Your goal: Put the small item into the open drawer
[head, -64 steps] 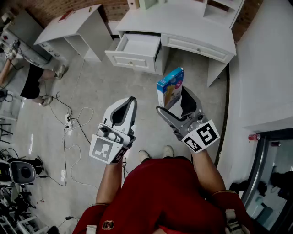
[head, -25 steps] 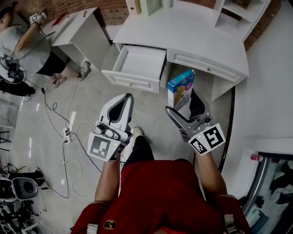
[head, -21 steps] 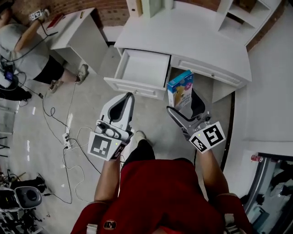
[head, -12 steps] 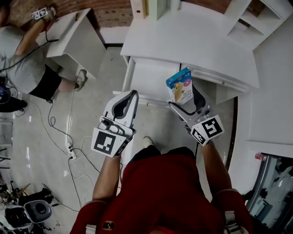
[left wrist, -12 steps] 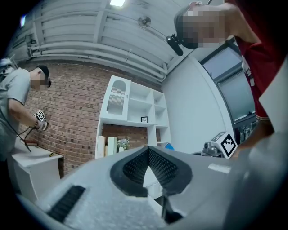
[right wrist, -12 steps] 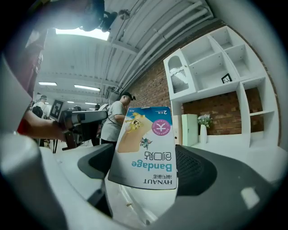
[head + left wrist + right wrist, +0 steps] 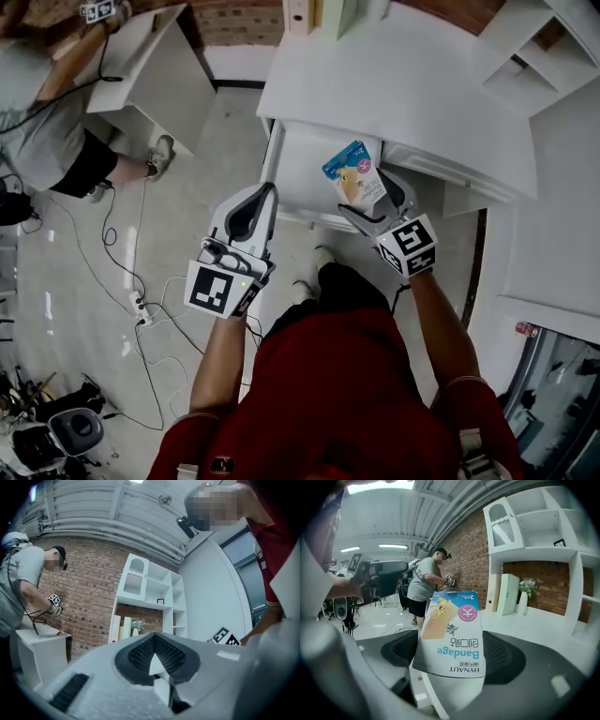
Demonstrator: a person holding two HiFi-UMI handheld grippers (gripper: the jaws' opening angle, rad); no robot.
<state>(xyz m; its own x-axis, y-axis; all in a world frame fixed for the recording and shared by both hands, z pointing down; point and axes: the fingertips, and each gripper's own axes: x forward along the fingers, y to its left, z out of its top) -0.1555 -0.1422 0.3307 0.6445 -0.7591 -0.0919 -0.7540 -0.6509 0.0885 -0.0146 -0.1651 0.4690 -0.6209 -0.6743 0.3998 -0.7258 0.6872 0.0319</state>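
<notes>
A small blue and tan bandage box point(image 7: 353, 172) stands upright between the jaws of my right gripper point(image 7: 369, 199), which is shut on it. In the head view the box hangs over the right part of the open white drawer point(image 7: 298, 159), whose inside looks bare. The right gripper view shows the same box point(image 7: 453, 637) upside down, pinched between the dark pads point(image 7: 502, 656). My left gripper point(image 7: 263, 193) is shut with nothing in it, just in front of the drawer's left front edge. Its pads point(image 7: 157, 656) meet in the left gripper view.
The drawer belongs to a white desk point(image 7: 412, 89) with a shelf unit point(image 7: 531, 58) at its back right. A second white table point(image 7: 150, 61) stands at the far left, with a person point(image 7: 42, 131) beside it. Cables point(image 7: 141, 305) lie on the floor to my left.
The person has walked up to the desk. The right gripper has carried the box from above the floor to above the open drawer. The left gripper has stayed shut and come along.
</notes>
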